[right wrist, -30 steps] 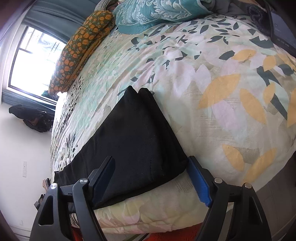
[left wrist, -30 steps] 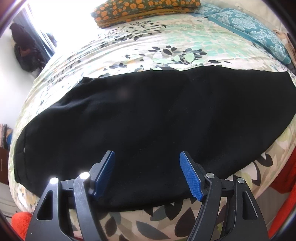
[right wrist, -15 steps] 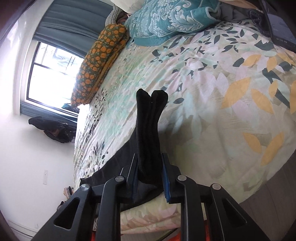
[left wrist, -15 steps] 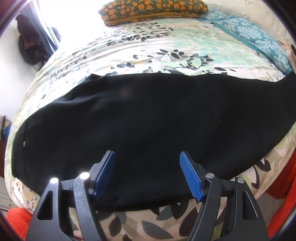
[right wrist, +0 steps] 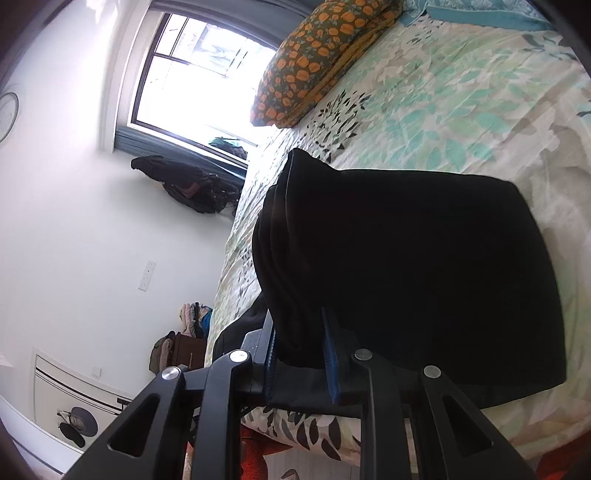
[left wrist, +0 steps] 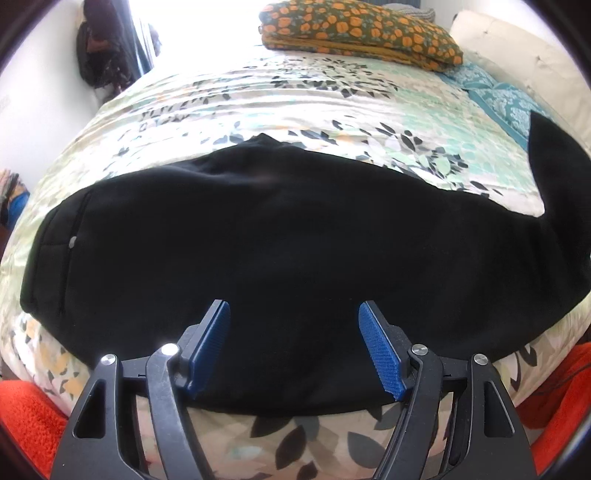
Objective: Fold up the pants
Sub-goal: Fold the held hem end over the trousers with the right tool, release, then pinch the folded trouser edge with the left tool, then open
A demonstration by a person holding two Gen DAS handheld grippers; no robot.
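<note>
Black pants (left wrist: 280, 236) lie lengthwise across a floral bed, waistband at the left. My left gripper (left wrist: 295, 347) is open and empty, its blue fingers hovering over the pants' near edge. At the right of the left wrist view the leg end (left wrist: 554, 162) rises off the bed. My right gripper (right wrist: 301, 354) is shut on that leg end of the pants (right wrist: 406, 266) and holds the bunched cloth up, draped over the part that lies flat.
The floral bedspread (left wrist: 295, 107) covers the bed. An orange-patterned pillow (left wrist: 358, 33) and a teal pillow (left wrist: 502, 96) lie at the far side. An orange-red rug (left wrist: 26, 417) shows below the near bed edge. A window (right wrist: 199, 62) and white wall stand beyond.
My right gripper, shut on the leg end, has lifted it and carried it over towards the waistband. My left gripper stays open over the near edge.
</note>
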